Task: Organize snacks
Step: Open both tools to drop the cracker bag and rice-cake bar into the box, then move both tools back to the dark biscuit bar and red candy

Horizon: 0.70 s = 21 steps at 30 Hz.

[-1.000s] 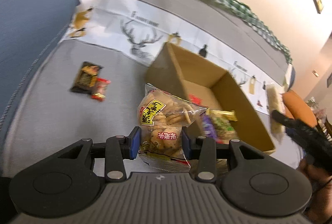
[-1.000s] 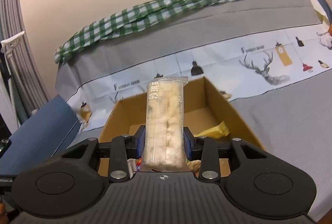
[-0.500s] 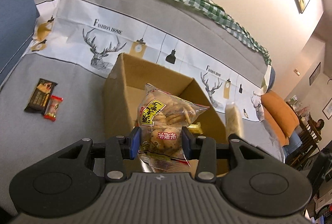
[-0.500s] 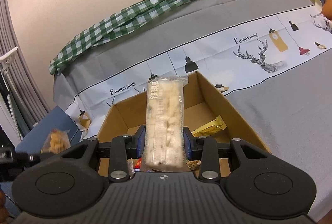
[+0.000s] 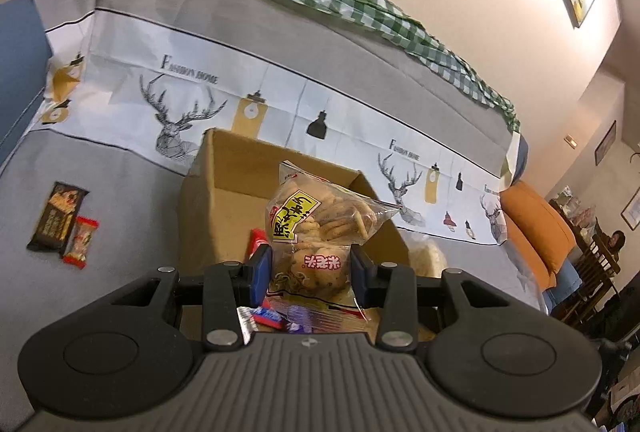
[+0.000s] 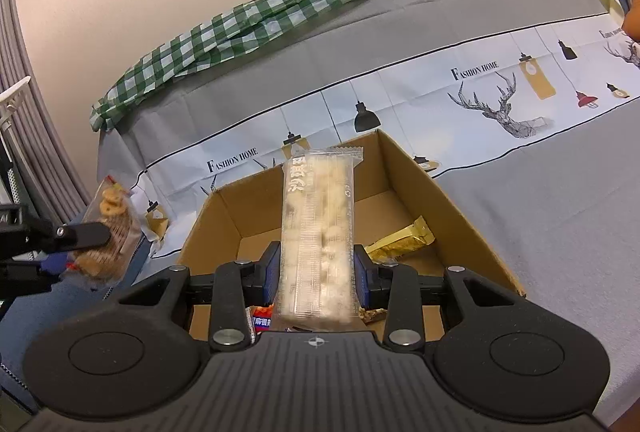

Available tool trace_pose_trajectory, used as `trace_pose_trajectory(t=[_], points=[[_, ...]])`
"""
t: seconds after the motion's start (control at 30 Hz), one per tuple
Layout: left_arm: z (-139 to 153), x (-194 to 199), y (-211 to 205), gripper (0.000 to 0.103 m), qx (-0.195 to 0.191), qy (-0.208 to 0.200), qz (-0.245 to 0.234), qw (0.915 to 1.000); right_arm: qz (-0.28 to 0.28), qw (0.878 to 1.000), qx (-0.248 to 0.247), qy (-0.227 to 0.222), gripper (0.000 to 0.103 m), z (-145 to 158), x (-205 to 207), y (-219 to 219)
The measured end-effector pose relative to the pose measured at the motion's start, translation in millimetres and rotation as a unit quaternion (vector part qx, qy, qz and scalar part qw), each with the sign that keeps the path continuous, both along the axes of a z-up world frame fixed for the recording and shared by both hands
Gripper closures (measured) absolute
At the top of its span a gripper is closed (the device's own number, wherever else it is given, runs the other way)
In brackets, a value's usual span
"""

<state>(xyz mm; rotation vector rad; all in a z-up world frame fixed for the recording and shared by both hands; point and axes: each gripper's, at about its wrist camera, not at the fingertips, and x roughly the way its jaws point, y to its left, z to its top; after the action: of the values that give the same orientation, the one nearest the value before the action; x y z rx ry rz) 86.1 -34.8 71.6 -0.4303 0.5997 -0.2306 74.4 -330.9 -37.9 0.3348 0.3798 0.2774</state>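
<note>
Left gripper (image 5: 312,268): clamped on cookie bag (image 5: 320,228), now swung over box (image 5: 224,183). Right gripper (image 6: 316,272): clamped on puffed bar (image 6: 318,228), steady above box; release due.

- A grey fabric surface (image 5: 120,199), like a sofa seat or bed, carries everything; it shows again in the right wrist view (image 6: 560,199).
- A white printed band with deer, lamps and the words "FASHION HOME" (image 5: 280,103) runs across the upright grey back behind it.
- An open cardboard box (image 5: 200,199) stands directly on the grey surface, its far side close to the printed band.
- A dark brown snack packet (image 5: 58,216) lies flat on the surface, well to the left of the box.
- A small red snack packet (image 5: 81,242) lies just beside the dark one, on its right.
</note>
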Motion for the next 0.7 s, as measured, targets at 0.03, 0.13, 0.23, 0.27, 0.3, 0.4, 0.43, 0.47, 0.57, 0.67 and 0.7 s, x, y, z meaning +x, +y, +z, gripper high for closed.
trace_pose_trajectory(t=[0.03, 0.13, 0.23, 0.27, 0.3, 0.4, 0.43, 0.47, 0.57, 0.67, 0.7], points=[[1, 3, -3, 0.058, 0.001, -0.003, -0.003, 1.0, 0.0, 1.0, -0.001, 0.001, 0.065, 0, 0, 0], [7, 13, -14, 0.058, 0.003, -0.011, -0.012, 0.9999, 0.0, 1.0, -0.002, 0.001, 0.065, 0, 0, 1], [15, 25, -24, 0.058, 0.009, -0.018, -0.015, 0.9997, 0.0, 1.0, -0.002, 0.002, 0.065, 1, 1, 2], [18, 30, -27, 0.058, 0.01, -0.02, -0.015, 0.9996, 0.0, 1.0, -0.002, 0.003, 0.065, 1, 1, 1], [23, 36, -30, 0.057, 0.012, -0.021, -0.014, 0.9996, 0.0, 1.0, -0.003, 0.003, 0.065, 1, 2, 2], [34, 52, -39, 0.041, 0.025, -0.014, -0.004, 0.9996, -0.013, 1.0, -0.022, 0.01, 0.063, 2, 2, 7], [37, 53, -40, 0.034, 0.026, -0.019, 0.004, 0.9995, -0.021, 0.999, -0.034, 0.014, 0.056, 3, 3, 9], [39, 52, -41, 0.031, 0.027, -0.03, 0.011, 0.9991, -0.026, 0.999, -0.041, 0.014, 0.05, 3, 3, 11], [40, 39, -41, 0.031, 0.042, -0.065, 0.022, 0.9968, -0.023, 0.998, -0.052, 0.008, 0.041, 4, 2, 16], [28, 21, -30, 0.032, 0.046, -0.07, 0.032, 0.996, -0.023, 0.998, -0.053, 0.006, 0.04, 5, 1, 16], [21, 15, -24, 0.032, 0.043, -0.064, 0.036, 0.9963, -0.023, 0.998, -0.052, 0.007, 0.039, 5, 1, 15]])
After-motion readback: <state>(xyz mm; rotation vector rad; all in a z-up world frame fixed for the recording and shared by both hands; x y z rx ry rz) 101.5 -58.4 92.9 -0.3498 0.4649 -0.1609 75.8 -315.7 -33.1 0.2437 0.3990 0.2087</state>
